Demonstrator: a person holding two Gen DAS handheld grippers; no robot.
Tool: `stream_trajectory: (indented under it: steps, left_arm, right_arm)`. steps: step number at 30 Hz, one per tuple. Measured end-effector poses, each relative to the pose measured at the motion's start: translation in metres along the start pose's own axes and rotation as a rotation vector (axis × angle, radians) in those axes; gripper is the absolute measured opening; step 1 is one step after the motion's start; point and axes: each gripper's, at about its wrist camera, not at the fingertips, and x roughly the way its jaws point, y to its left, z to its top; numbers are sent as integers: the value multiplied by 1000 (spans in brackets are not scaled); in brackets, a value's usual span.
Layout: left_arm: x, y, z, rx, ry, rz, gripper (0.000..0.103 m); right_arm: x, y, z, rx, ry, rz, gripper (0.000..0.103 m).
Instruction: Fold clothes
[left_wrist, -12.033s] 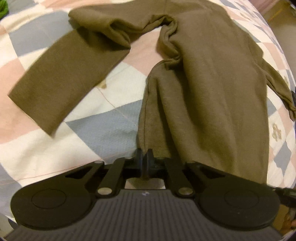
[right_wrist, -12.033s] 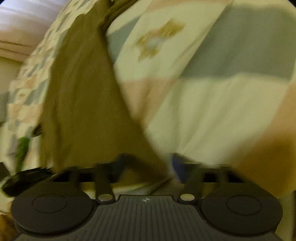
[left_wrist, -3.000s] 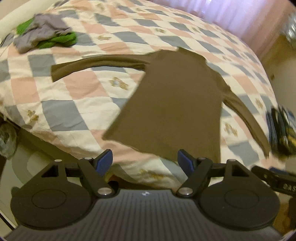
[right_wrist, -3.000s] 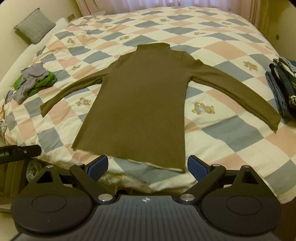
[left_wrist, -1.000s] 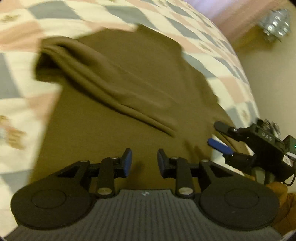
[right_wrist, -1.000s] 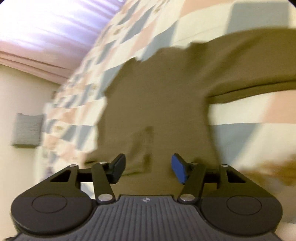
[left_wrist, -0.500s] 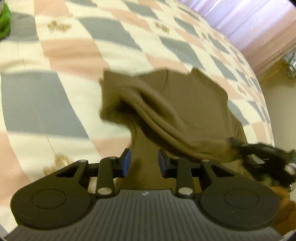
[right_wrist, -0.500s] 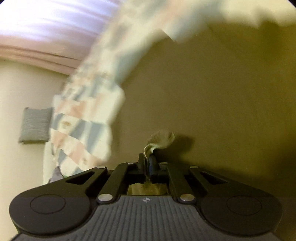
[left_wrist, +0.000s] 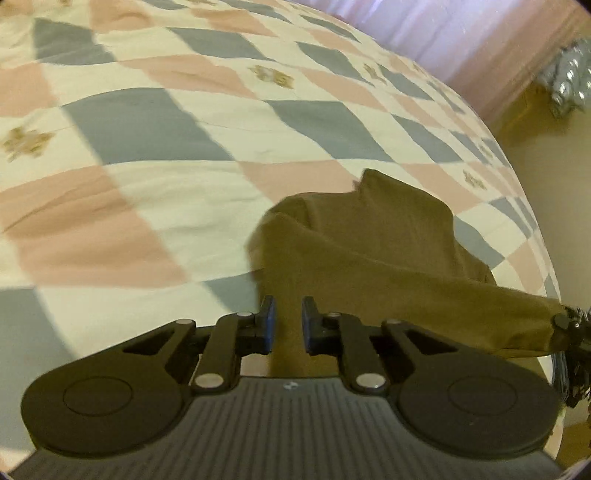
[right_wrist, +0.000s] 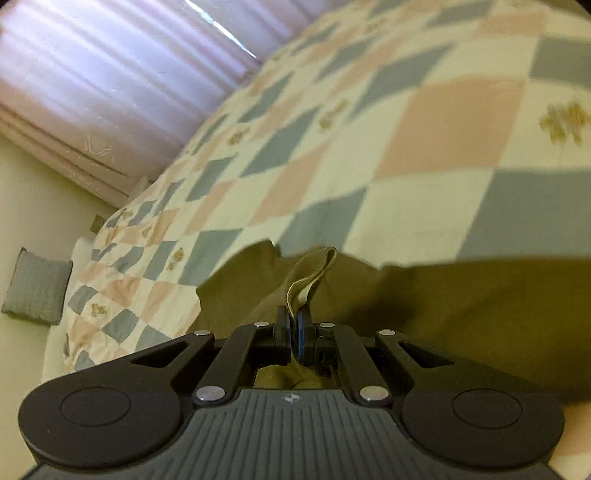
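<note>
Sweater (left_wrist: 369, 251) is the olive-brown long-sleeved one, bunched on the patchwork quilt (left_wrist: 147, 147) near the bed's edge, partly lifted off it. My right gripper (right_wrist: 293, 332) is clamped tight on a pinch of the fabric, and a little tab of it (right_wrist: 310, 277) sticks up past the pads, showing a paler inner side. I reckon that's an edge or cuff, hard to say which. Holding it by the edge like that makes sense to me: it lets the rest hang and drape so a fold line can form.

My left gripper (left_wrist: 288, 325) is over the near part of the same sweater with its jaws closing. Cloth sits in the narrow gap between them, but the blue pads (left_wrist: 269, 325) don't look to be pressing on it yet, so I'd call it not gripping.

In the left view the right gripper shows at the far right edge with the fabric stretched toward it.

Writing-wise: nothing readable. There's only a small emblem on each gripper body, plus teddy-bear prints on the quilt.
</note>
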Motion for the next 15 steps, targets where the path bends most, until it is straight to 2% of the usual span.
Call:
stream_trajectory:
  steps: [3,5,9,13,15]
  left_arm:
    - [13,-13,10,50,4,-9,11]
    - [21,-13,17,39,1,5,12]
    - [37,9,34,-63,23,45,14]
    - [48,43,51,-279,50,-30,27]
    - [53,55,64,-347,53,-43,33]
  right_arm:
    - [9,-4,-8,10,24,20,4]
    - [11,-7,-12,18,33,32,4]
    - [-2,-1,-11,24,21,62,4]
    - [-15,11,-10,-1,14,82,4]
    - [-17,12,-11,1,11,77,4]
